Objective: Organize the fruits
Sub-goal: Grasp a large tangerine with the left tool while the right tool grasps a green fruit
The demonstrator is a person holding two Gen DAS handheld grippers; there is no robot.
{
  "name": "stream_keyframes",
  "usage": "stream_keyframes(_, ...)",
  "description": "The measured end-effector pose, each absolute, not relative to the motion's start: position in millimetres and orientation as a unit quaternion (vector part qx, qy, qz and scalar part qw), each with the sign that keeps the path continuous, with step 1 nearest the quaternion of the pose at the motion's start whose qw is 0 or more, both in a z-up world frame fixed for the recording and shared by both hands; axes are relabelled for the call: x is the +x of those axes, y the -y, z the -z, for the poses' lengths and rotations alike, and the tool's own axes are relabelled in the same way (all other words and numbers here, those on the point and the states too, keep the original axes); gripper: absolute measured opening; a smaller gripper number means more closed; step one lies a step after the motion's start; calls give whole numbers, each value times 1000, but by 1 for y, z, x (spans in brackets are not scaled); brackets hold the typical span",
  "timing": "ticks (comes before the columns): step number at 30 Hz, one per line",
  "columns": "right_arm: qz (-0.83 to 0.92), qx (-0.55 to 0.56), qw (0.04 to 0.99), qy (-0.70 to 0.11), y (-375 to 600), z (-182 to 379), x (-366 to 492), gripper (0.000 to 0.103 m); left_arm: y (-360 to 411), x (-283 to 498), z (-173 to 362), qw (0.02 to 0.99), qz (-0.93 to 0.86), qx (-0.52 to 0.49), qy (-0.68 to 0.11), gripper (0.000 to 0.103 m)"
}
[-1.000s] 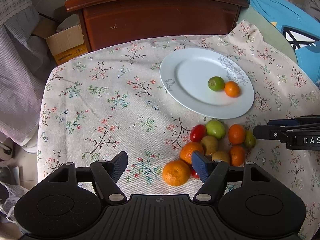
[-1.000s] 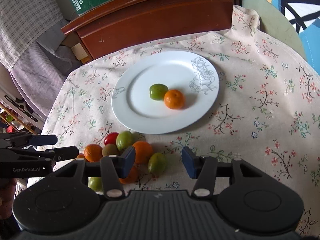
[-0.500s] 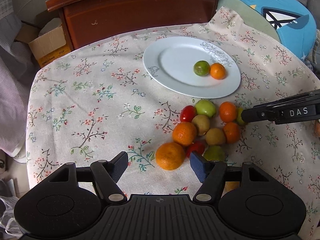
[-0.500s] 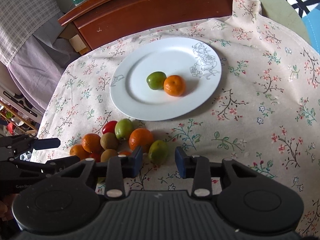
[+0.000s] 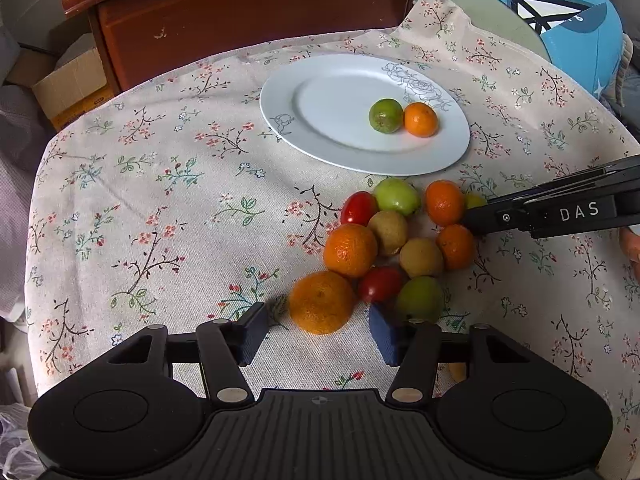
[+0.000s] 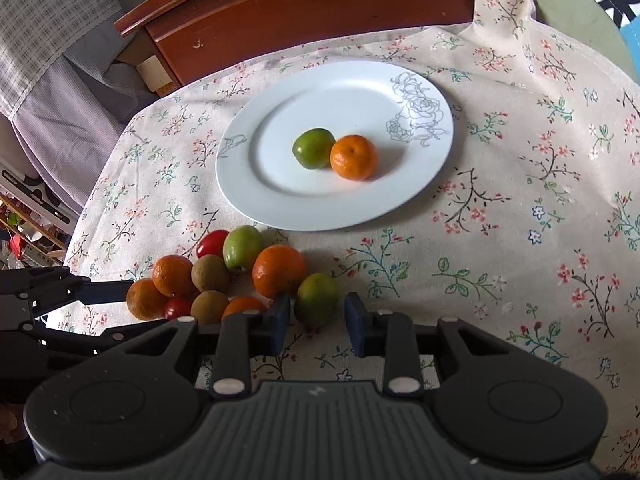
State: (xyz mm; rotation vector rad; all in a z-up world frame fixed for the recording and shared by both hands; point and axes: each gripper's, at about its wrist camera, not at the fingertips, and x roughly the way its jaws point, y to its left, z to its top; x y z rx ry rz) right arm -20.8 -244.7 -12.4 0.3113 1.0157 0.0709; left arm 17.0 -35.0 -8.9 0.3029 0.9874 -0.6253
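A white plate (image 5: 320, 128) (image 6: 260, 184) holds a green fruit (image 5: 385, 115) (image 6: 314, 148) and a small orange (image 5: 420, 119) (image 6: 353, 157). A heap of oranges, green fruits, brown fruits and red tomatoes lies on the floral cloth in front of the plate. My left gripper (image 5: 316, 330) is open, its fingers on either side of a large orange (image 5: 321, 302). My right gripper (image 6: 317, 322) is open, its fingers close on either side of a yellow-green fruit (image 6: 317, 298); it shows in the left wrist view (image 5: 474, 216) at the heap's right side.
A dark wooden cabinet (image 5: 256, 12) stands behind the table. A cardboard box (image 5: 70, 88) sits to its left. A blue cushion (image 5: 560, 20) is at the back right. Grey fabric (image 6: 52, 72) hangs at the left.
My right gripper's fingers have narrowed around the yellow-green fruit and moved in on it. My left gripper has moved forward so the large orange lies between its fingers.
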Motion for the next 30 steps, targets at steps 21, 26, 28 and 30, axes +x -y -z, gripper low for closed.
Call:
stream_keyframes(21,-42,131,892,-431,247,-21,-19,25,27,23,-18,844,280,105,-444,31)
stream_keyframes(26,-49,135,909,-392,251,-43,-17,24,29,28,-41,867,281,80,-404,31)
stream_keyframes(28,-51,134,913,-381,251,-49,-16,24,32,31,-46,872,282,64,-394,31)
stream_keyframes(30,-50,135,916,-375,253,-53,-13,24,37,35,-49,876,282,58,-386,31)
